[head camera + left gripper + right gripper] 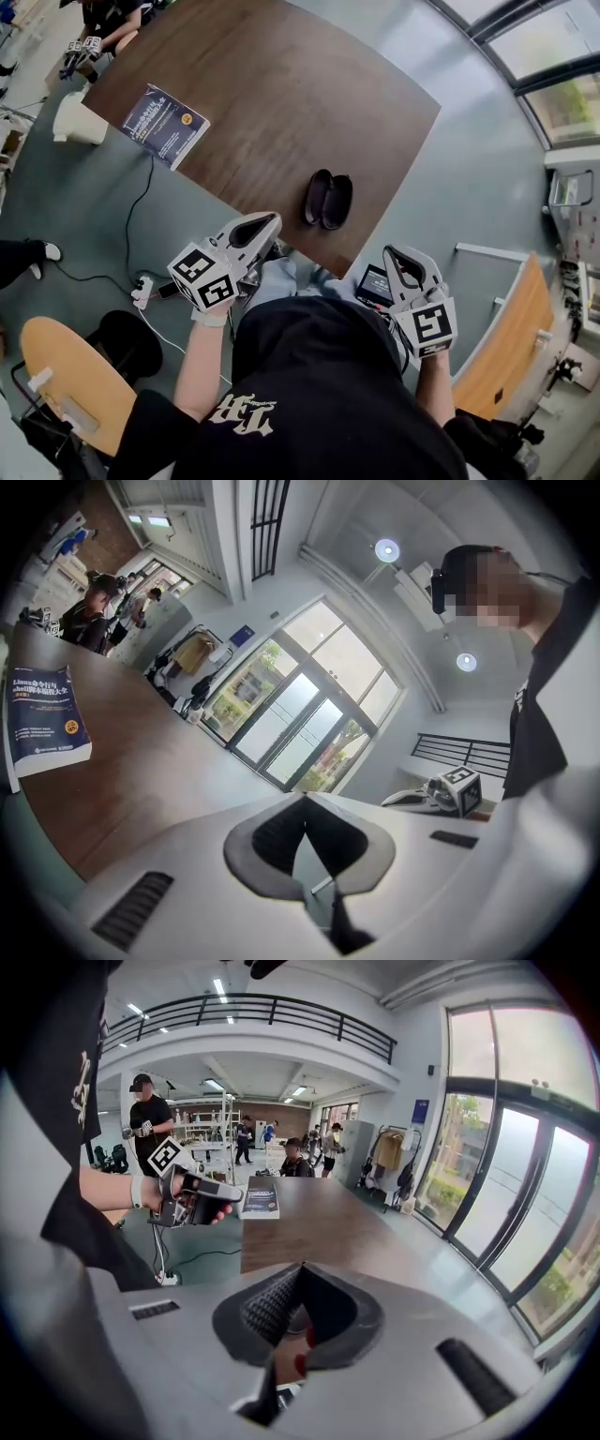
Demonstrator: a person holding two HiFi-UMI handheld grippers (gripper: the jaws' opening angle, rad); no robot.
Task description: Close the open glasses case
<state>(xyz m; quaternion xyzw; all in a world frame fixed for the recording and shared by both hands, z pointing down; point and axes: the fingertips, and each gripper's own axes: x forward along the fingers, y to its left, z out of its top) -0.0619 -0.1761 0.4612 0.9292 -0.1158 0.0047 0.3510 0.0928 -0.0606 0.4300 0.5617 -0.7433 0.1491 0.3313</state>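
The open black glasses case (326,200) lies on the brown table (272,84), near its front edge, both halves facing up. My left gripper (272,221) hangs off the table's front edge, left of and below the case, shut and empty. Below the table's front corner is my right gripper (393,252), also shut with nothing in it. Neither touches the case. In the left gripper view the jaws (306,801) point up toward windows. The right gripper view looks along the closed jaws (300,1267) over the table. The case shows in neither gripper view.
A dark blue book (164,125) lies at the table's left edge. On the floor are a white box (80,120), a power strip (142,291) with cables and a black device (375,284). Wooden boards (511,342) stand right; people stand at the far end.
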